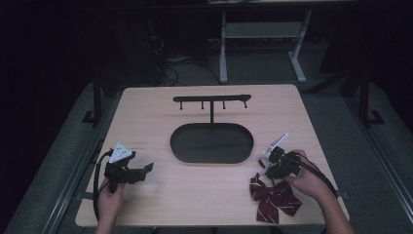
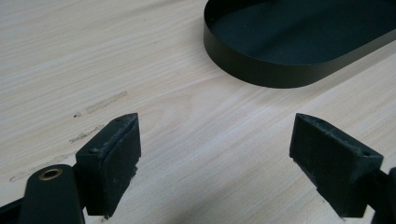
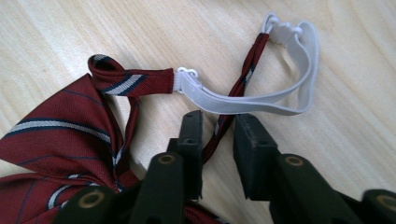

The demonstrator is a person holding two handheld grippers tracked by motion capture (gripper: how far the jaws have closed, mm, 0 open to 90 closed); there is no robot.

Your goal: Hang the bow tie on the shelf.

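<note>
Bow tie (image 3: 60, 135): dark red w/ navy + white stripes; strap (image 3: 243, 74) same red, white elastic (image 3: 261, 105). Tray (image 2: 261, 70) & hook stand (image 1: 212, 100): black. Table (image 2: 187, 121): light wood grain. Gripper pads: black.

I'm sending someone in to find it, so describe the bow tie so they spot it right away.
Start at the black oval tray mid-table, then look toward the table's near right corner. There lies the bow tie, by the right gripper. It is the only cloth thing: dark red with thin stripes and a white elastic strap.
</note>
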